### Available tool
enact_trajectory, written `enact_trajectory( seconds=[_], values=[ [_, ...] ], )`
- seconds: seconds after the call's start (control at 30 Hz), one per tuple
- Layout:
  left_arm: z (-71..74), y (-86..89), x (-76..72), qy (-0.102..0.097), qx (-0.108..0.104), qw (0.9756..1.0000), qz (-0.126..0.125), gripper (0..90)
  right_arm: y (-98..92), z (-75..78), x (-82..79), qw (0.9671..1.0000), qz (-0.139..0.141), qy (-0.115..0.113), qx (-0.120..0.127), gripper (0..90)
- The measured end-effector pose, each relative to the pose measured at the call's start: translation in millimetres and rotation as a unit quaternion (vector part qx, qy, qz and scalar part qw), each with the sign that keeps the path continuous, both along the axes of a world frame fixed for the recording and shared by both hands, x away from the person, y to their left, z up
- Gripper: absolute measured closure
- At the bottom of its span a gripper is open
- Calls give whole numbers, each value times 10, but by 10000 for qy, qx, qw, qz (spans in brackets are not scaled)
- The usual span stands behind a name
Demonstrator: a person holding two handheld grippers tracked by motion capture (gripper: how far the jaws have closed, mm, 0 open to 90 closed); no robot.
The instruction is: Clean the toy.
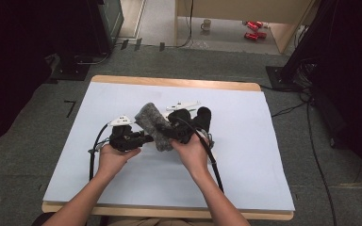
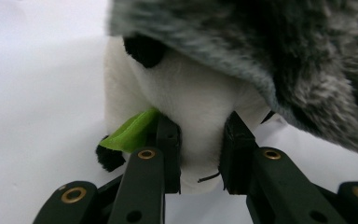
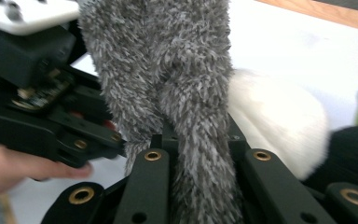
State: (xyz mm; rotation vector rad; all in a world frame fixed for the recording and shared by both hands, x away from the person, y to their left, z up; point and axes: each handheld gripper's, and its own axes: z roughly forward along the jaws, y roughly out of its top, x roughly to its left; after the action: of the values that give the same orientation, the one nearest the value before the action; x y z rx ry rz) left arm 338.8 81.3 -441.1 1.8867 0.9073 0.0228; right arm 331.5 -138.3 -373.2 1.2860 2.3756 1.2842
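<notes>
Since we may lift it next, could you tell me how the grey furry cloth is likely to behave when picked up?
The grey furry cloth probably hangs floppy: it bunches into a fold in the right gripper. It looks light for its size, draped over the white plush toy. The long pile may slip somewhat.

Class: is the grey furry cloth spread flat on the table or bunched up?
Bunched: the grey furry cloth hangs gathered, pinched in the right tool.

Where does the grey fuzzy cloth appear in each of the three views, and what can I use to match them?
High view: the grey fuzzy cloth lies mid-table, between the two grippers.
Left gripper view: it covers the top and right, draped over the white plush toy.
Right gripper view: it hangs down the middle and is pinched between the jaws.
Shared landmark: the white table cover, also behind the cloth in both gripper views.
</notes>
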Motion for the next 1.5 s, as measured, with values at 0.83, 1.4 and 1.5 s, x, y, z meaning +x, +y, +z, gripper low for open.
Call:
enact_trajectory(
  seconds=[0.83, 1.4, 1.5],
  values=[
    [-65, 57, 112, 220, -110, 9997, 1, 731, -1151, -5, -112, 9935, -1132, -37, -51, 785],
    [-43, 37, 91, 246, -44, 9996, 147, 729, -730, 215, -165, 9975, -667, -143, 160, 790],
    [-38, 31, 89, 252, -65, 9995, 167, 728, -495, 156, -138, 9988, -464, -87, 144, 788]
  ],
)
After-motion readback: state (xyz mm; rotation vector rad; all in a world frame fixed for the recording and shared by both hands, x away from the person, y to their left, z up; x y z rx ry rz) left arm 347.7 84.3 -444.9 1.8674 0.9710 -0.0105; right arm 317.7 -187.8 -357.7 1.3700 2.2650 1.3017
